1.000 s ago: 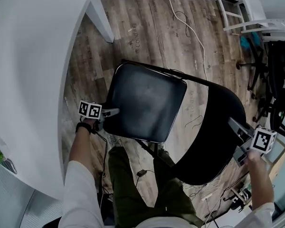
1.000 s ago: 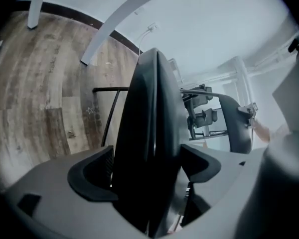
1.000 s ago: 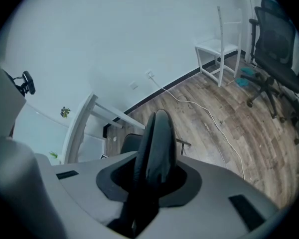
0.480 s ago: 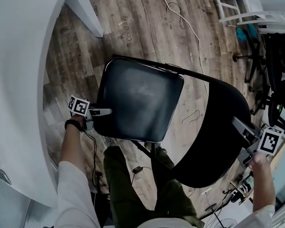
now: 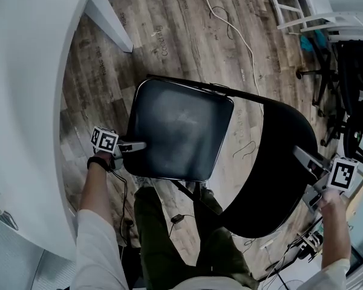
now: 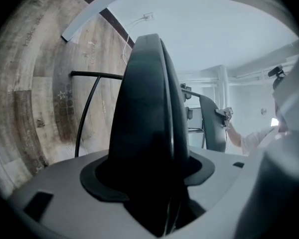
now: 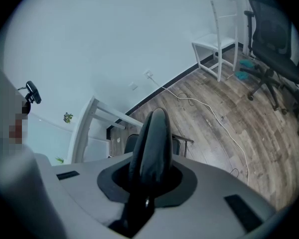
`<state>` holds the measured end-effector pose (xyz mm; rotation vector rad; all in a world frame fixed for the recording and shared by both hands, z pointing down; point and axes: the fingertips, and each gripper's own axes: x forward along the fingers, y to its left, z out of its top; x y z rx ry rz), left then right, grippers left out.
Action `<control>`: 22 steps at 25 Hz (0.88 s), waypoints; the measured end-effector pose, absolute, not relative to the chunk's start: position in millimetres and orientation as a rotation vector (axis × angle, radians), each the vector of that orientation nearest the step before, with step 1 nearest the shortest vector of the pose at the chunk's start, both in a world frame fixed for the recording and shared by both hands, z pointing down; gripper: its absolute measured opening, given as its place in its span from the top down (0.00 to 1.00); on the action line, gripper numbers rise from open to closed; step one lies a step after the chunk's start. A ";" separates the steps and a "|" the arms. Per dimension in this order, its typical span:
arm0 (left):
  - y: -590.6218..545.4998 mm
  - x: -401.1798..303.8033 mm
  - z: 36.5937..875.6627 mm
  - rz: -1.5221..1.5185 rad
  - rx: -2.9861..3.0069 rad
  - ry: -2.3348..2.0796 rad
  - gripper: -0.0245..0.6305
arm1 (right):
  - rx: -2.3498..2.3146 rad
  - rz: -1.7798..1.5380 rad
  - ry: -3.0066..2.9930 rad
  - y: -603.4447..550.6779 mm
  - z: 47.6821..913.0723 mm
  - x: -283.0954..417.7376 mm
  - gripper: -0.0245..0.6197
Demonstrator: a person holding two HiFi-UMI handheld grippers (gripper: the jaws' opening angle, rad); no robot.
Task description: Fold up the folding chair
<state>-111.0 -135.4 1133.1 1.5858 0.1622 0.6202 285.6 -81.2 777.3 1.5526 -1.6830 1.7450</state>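
The black folding chair stands open on the wood floor, its seat [image 5: 178,128] to the left of its backrest [image 5: 272,168]. My left gripper [image 5: 139,145] is at the seat's left edge. In the left gripper view the padded seat [image 6: 144,108] fills the gap of that gripper [image 6: 159,183]; its jaws have just been closing and now press on the seat. My right gripper [image 5: 299,156] is shut on the backrest's right edge, and the thin edge of the backrest [image 7: 152,143] shows clamped in that gripper [image 7: 147,183]. The chair's thin black frame tube [image 5: 187,84] runs behind the seat.
A white table [image 5: 24,101] curves along the left, its leg [image 5: 109,14] on the floor. A white cable [image 5: 230,23] trails across the boards. A black office chair [image 5: 351,89] and a white stool [image 5: 296,5] stand at the right. The person's legs [image 5: 187,240] are just below the seat.
The left gripper has turned a little at the seat's left edge and sits slightly lower there. The right gripper stays on the backrest. The chair has hardly moved.
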 end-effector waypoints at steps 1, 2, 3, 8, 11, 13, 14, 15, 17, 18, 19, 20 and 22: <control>-133.6 -109.8 1131.4 0.628 1.587 0.162 0.50 | 1.544 1.741 -1.694 -82.3 776.0 284.7 0.85; -131.3 -107.6 1127.4 0.633 1.591 0.161 0.50 | 1.531 1.738 -1.709 -83.5 774.1 283.2 0.85; -128.5 -105.3 1122.1 0.638 1.597 0.159 0.51 | 1.522 1.738 -1.719 -83.6 771.4 282.8 0.85; -115.0 -91.7 1095.2 0.680 1.615 0.157 0.52 | 1.523 1.751 -1.722 -77.9 755.6 289.6 0.85; -108.8 -82.1 1081.5 0.704 1.628 0.139 0.53 | 1.517 1.749 -1.732 -75.8 747.4 295.2 0.85; -105.7 -76.6 1078.2 0.719 1.639 0.124 0.53 | 1.521 1.754 -1.730 -75.2 746.3 296.9 0.85; -105.2 -73.9 1078.0 0.726 1.647 0.120 0.53 | 1.525 1.756 -1.731 -75.5 747.3 296.5 0.85; -105.4 -70.7 1076.5 0.731 1.659 0.118 0.53 | 1.528 1.757 -1.733 -76.0 748.1 295.8 0.85; -104.8 -62.5 1064.5 0.742 1.682 0.112 0.54 | 1.532 1.768 -1.744 -75.7 743.3 296.3 0.85; -102.5 -58.7 1055.7 0.752 1.686 0.105 0.54 | 1.533 1.780 -1.750 -74.7 737.5 298.1 0.85; -99.5 -55.0 1046.9 0.764 1.686 0.097 0.54 | 1.535 1.793 -1.751 -73.0 731.3 300.7 0.85; -96.4 -51.8 1039.5 0.775 1.686 0.089 0.54 | 1.538 1.805 -1.746 -70.9 726.4 303.3 0.85; -91.2 -46.5 1030.1 0.793 1.691 0.073 0.54 | 1.546 1.827 -1.735 -66.8 721.1 306.2 0.85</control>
